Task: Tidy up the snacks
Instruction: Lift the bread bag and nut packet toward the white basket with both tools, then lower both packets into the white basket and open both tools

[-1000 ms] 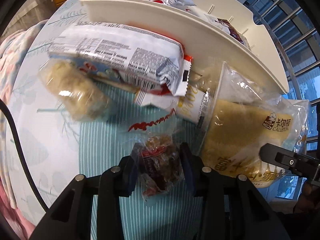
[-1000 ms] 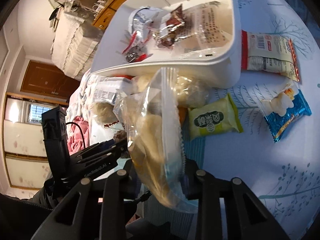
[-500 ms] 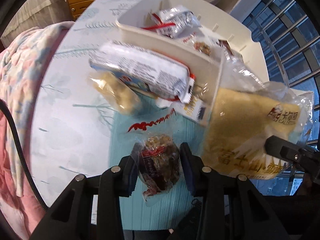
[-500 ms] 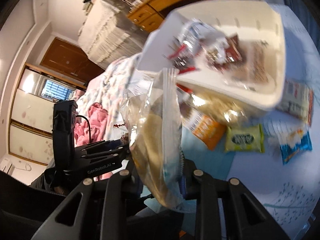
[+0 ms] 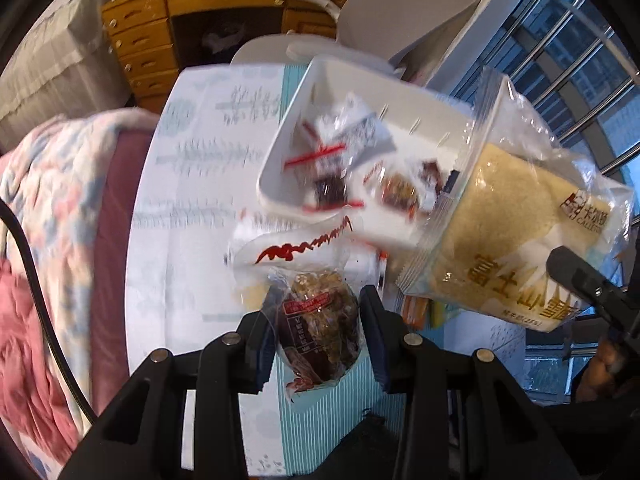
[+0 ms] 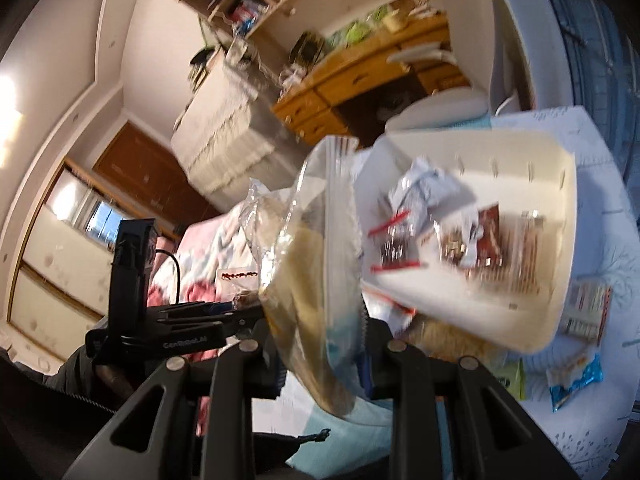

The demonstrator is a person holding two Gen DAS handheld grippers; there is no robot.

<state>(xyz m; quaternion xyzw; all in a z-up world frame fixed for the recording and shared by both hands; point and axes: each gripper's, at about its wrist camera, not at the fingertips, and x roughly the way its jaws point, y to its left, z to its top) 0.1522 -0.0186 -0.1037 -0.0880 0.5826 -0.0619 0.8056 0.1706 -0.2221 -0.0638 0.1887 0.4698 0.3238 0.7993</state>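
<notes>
Fingers [image 5: 370, 332] of my left gripper [image 5: 316, 332] were clamped on a small dark nut bar [image 5: 320, 328] in clear wrap, and my right gripper [image 6: 320, 344] pinched the lower edge of a bagged cake [image 6: 316, 292], its fingers [image 6: 370, 356] drawn in as far as they go. Both snacks hung in the air on the near side of the white bin [image 5: 280, 196]; in the left view the cake [image 5: 516, 240] sat to the right of the bin, overlapping its near corner. The bin already held several packets, blurred in both views. More snacks lay on the bench [image 6: 580, 432] outside the bin: a red-lettered white packet [image 5: 304, 244] under its near wall and a blue packet [image 6: 576, 380] beyond its right end. I judged the step to be the carry, with both items lifted and neither yet over the opening. Next, each load needed to pass over the near rim and then be released inside, one at a time, since the cake bag was floppy and could snag on the wall.
</notes>
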